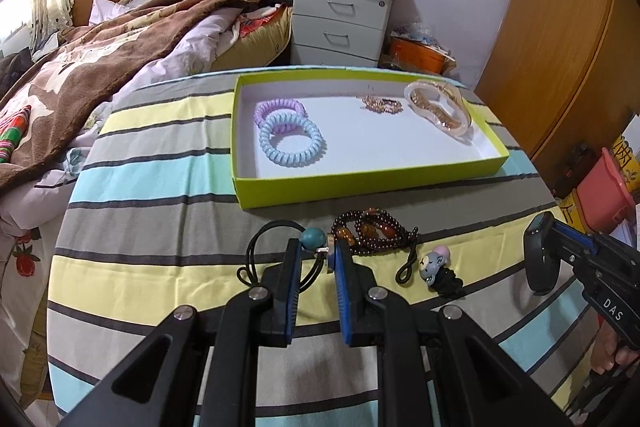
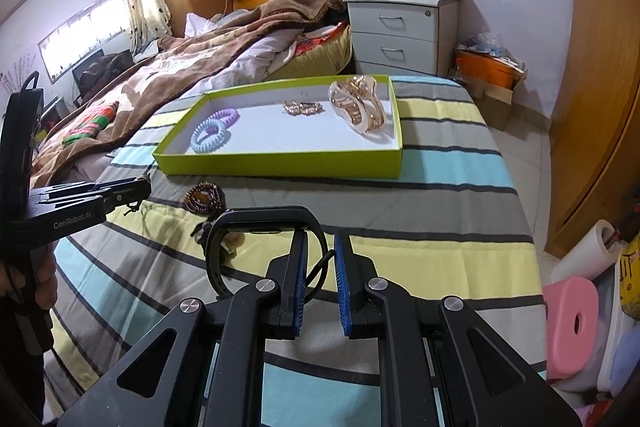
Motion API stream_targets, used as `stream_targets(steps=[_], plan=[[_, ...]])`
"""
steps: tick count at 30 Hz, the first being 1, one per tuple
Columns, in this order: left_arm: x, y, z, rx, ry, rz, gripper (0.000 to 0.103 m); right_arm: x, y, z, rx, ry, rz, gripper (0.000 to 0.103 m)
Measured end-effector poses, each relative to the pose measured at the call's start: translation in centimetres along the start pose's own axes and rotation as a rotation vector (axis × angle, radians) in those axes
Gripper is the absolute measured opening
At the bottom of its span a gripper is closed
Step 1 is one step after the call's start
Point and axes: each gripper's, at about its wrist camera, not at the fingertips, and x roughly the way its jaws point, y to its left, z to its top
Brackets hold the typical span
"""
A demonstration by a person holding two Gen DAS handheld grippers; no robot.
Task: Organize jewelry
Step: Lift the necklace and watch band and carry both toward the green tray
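My left gripper (image 1: pixel 318 251) is shut on a black cord necklace (image 1: pixel 260 241) with a teal bead (image 1: pixel 313 239), just above the striped cloth. A brown bead bracelet (image 1: pixel 370 231) and a mouse hair clip (image 1: pixel 436 265) lie right of it. My right gripper (image 2: pixel 320 251) is shut on a black wristband (image 2: pixel 260 215) that loops up and to the left of its fingers. The green tray (image 1: pixel 360 187) beyond holds a blue coil hair tie (image 1: pixel 290 141), a purple one (image 1: pixel 278 107), a gold hairpiece (image 1: pixel 382 105) and a large claw clip (image 1: pixel 438 111).
The striped table (image 2: pixel 440 203) stands beside a bed with a brown blanket (image 1: pixel 120 59). A white nightstand (image 1: pixel 340 23) and an orange box (image 1: pixel 416 55) sit behind it. A wooden wardrobe (image 2: pixel 592 107), a pink stool (image 2: pixel 572 323) and a paper roll (image 2: pixel 588 251) are on the right.
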Motion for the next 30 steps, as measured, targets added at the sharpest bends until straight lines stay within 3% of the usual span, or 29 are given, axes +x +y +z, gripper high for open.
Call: stream_targets(steps=[17, 30], plan=[[-2.2, 1.3, 3.1, -0.011, -0.075, 0.002, 0.017, -0.5, 0.4, 3.7, 0.007, -0.056, -0.013, 0.014], [-1.0, 1.3, 7.3, 0.001, -0.106, -0.021, 0.017, 2.7, 0.1, 7.8, 0.006, -0.040, -0.049, 0.014]])
